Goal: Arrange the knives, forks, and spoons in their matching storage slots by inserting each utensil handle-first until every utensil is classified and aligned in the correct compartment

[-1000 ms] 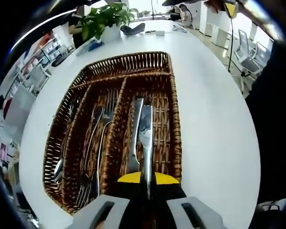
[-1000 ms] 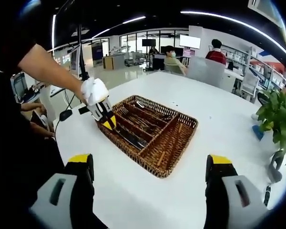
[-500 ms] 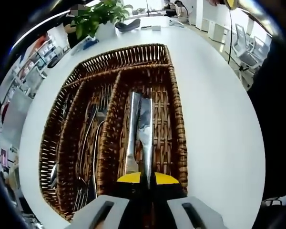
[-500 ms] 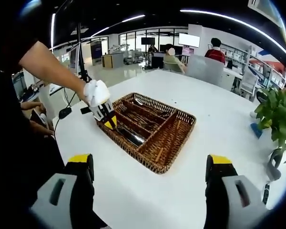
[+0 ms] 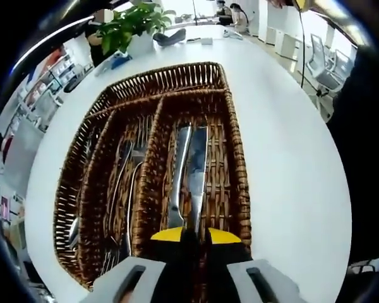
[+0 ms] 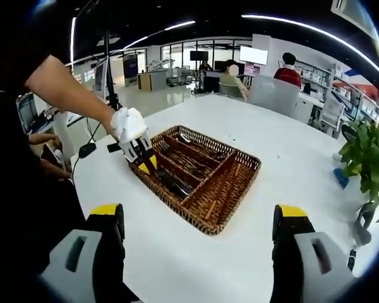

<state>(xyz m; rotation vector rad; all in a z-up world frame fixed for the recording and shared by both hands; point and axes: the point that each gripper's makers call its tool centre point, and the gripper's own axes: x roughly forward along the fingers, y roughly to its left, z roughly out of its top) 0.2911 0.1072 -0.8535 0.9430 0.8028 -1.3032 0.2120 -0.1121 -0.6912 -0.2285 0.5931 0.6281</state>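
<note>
The left gripper (image 5: 196, 235) has its jaws clenched on a knife (image 5: 196, 177), blade toward 12 o'clock, over the wicker tray's (image 5: 237, 158) knife slot beside another knife (image 5: 178, 173); the right gripper (image 6: 199, 221) waits, jaws released, above the counter (image 6: 284, 145)

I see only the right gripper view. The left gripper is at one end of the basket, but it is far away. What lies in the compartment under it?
Observer: Two knives lie side by side along that compartment of the basket.
Operator: Does the left gripper hold one of them?
Observer: One knife's end runs into the gap between the jaws of the left gripper; I cannot tell if it is clamped.
Operator: What is in the compartment beside it?
Observer: Forks, with tines pointing away from the gripper.
</note>
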